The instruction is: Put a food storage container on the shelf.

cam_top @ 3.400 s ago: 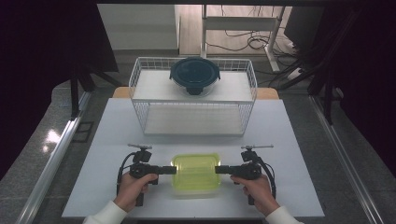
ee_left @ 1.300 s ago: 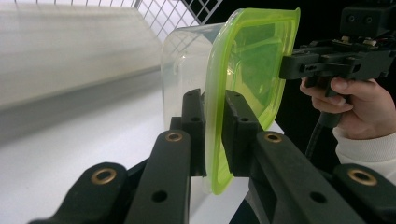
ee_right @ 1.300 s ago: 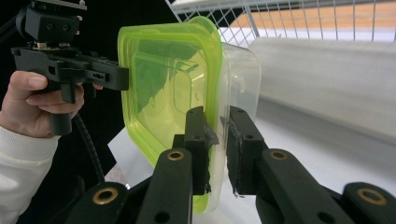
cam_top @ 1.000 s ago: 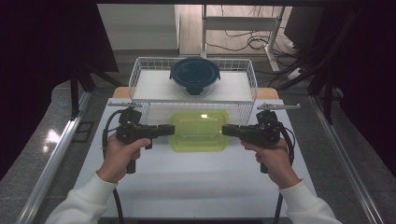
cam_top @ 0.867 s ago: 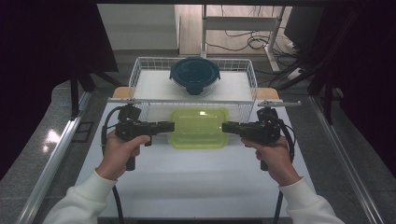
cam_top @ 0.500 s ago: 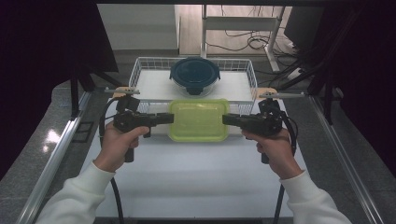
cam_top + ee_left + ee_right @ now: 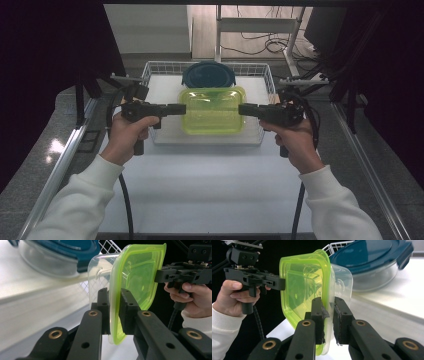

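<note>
Above the front rim of the wire basket, the green-lidded container hangs in the air between the 2 grippers, clear of the white surface. The left gripper has its jaws clamped on the container's left rim, lid and clear wall pinched together, as the left gripper view shows. The right gripper has its jaws clamped the same way on the opposite rim. A round container with a dark blue lid already sits at the back of the basket, just beyond the green one.

The main risk, as I judge it, is the thin hold: each pair of jaws bites only a narrow strip of flexible plastic edge, so if 1 hand rises or advances faster than the other, the rim could twist out and the container drop onto the basket wire. The lid could also peel off under the pinch. Lowering too far back would knock it against the round container; too near, it would catch the front rim.
</note>
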`<state>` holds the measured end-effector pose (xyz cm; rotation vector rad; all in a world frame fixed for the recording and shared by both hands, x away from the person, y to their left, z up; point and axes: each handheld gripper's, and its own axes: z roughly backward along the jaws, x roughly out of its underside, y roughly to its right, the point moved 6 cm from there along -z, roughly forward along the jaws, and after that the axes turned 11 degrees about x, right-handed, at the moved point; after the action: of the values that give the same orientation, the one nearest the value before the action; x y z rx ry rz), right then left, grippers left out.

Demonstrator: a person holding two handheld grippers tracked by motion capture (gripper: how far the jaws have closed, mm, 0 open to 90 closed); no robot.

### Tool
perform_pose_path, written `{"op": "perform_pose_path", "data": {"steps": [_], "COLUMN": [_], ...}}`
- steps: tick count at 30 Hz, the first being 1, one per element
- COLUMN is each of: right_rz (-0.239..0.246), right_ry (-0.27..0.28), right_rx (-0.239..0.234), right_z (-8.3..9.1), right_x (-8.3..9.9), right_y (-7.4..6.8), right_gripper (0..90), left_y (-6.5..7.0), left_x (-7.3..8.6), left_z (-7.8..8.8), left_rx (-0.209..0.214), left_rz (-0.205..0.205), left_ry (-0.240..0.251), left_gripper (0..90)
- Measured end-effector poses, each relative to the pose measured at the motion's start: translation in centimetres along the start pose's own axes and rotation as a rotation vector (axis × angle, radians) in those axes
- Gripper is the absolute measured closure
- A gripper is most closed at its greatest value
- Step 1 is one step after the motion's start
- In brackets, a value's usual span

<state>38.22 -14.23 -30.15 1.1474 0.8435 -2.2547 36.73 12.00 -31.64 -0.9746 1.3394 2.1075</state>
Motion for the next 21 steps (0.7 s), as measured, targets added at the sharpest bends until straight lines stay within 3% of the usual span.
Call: {"op": "perform_pose_path", "data": {"steps": [21], "right_rz": [-0.047], "right_ry": [0.016], "right_rx": [-0.011], "right_z": [-2.1], "right_x": [-5.1], "right_y": [1.7], "right_gripper": [79.3], "left_y": [-1.4], "left_x": [-5.8], "left_z": [0.4], "left_rx": [-0.017], "left_rz": [-0.009], "left_ry": [0.002], "left_gripper": [80.6]}}
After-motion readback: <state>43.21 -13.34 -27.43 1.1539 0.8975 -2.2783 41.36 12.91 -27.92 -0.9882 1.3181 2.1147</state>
